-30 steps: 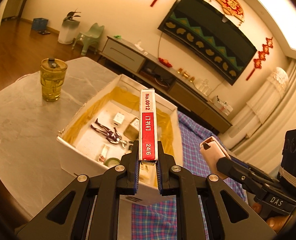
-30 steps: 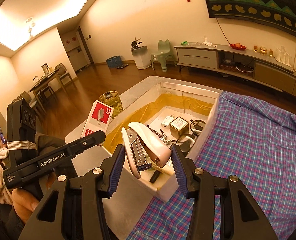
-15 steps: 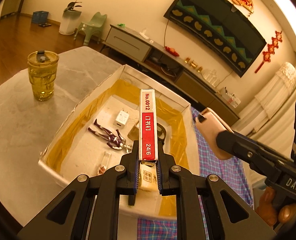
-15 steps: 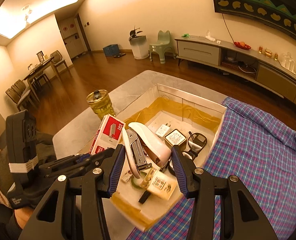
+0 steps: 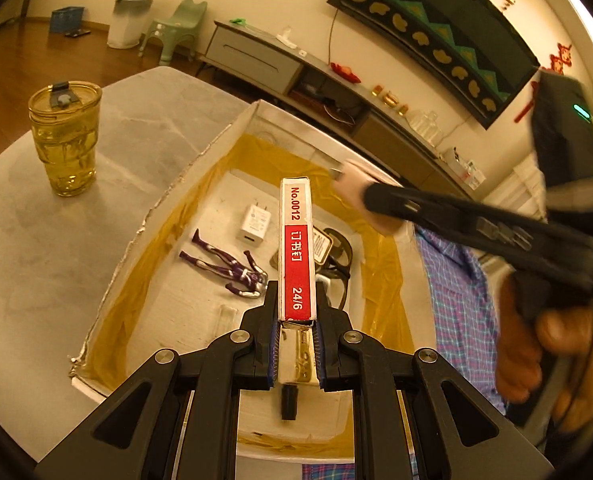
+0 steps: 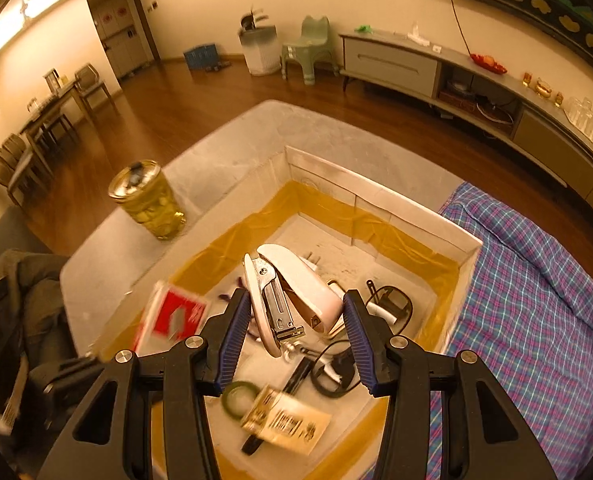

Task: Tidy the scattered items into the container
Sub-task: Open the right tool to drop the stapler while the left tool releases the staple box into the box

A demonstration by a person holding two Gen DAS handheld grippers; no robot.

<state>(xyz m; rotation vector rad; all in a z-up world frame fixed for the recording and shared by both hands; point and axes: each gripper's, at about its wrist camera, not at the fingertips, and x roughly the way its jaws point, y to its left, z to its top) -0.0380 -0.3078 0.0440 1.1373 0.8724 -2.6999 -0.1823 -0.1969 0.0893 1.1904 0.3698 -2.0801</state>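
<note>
The left claw (image 5: 295,354) points forward and down over the near end of the open white box (image 5: 200,160), its jaws pinched almost together on the lower end of a narrow red-and-white staple box (image 5: 296,248), which stands up straight from the pads above the box floor. The right claw (image 6: 296,334) tilts more steeply down over the same box (image 6: 376,196); its jaws stand moderately wide, the blue pads clamped on the sides of a pink stapler (image 6: 292,292) whose arm is hinged open — the metal magazine shows. In the left view the right claw reaches in from the right, a hand (image 5: 556,348) blurred around its handle.

A second ago both claws hung back from the box: the left one saw it further ahead with the near wall in front, and the right one had its stapler over the near corner by the plaid cloth (image 6: 528,292). Now both loads are over the box interior. Grips are unchanged.

Inside lie a purple action figure (image 5: 226,266), a white charger plug (image 5: 254,226), sunglasses (image 6: 392,300), a ring of green tape (image 6: 238,398) and a small printed packet (image 6: 286,420). The box sits on the marble tabletop (image 5: 28,248), well apart from a lidded glass tumbler (image 5: 65,138) of yellow liquid.
</note>
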